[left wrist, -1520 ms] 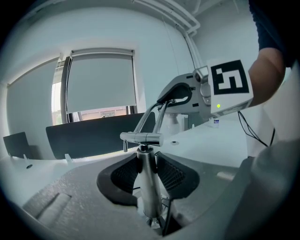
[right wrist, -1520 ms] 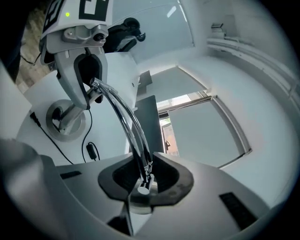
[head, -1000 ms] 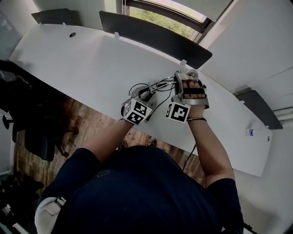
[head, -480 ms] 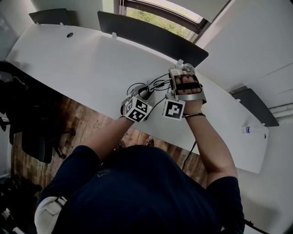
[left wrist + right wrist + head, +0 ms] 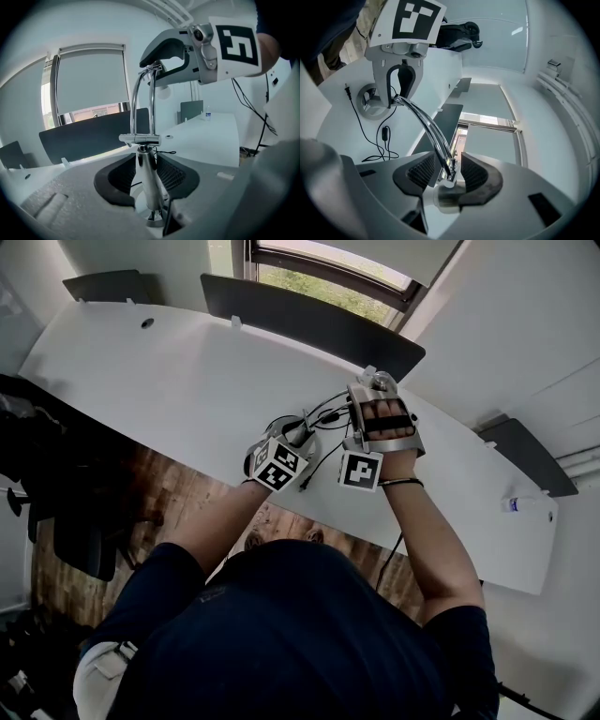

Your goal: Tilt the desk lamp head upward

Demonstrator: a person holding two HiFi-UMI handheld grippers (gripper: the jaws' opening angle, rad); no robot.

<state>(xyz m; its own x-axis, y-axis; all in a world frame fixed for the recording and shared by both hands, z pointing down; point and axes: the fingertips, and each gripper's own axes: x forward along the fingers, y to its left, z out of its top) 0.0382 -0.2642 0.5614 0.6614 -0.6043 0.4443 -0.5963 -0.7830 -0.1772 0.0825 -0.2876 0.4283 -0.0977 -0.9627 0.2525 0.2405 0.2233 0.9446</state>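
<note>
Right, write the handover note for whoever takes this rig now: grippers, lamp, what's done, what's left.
Left gripper: shut on the lamp stem, above the base, steadying it.
Right gripper: open. Its jaws have just been opening, and the lamp head sits between them, not pressed.
Lamp: stands on the white desk, cord trailing beside the base.
Done: probably the upward tilt, since the head is released; I cannot judge the angle.
Left: check the angle, draw the right gripper back, then let go of the stem.
</note>
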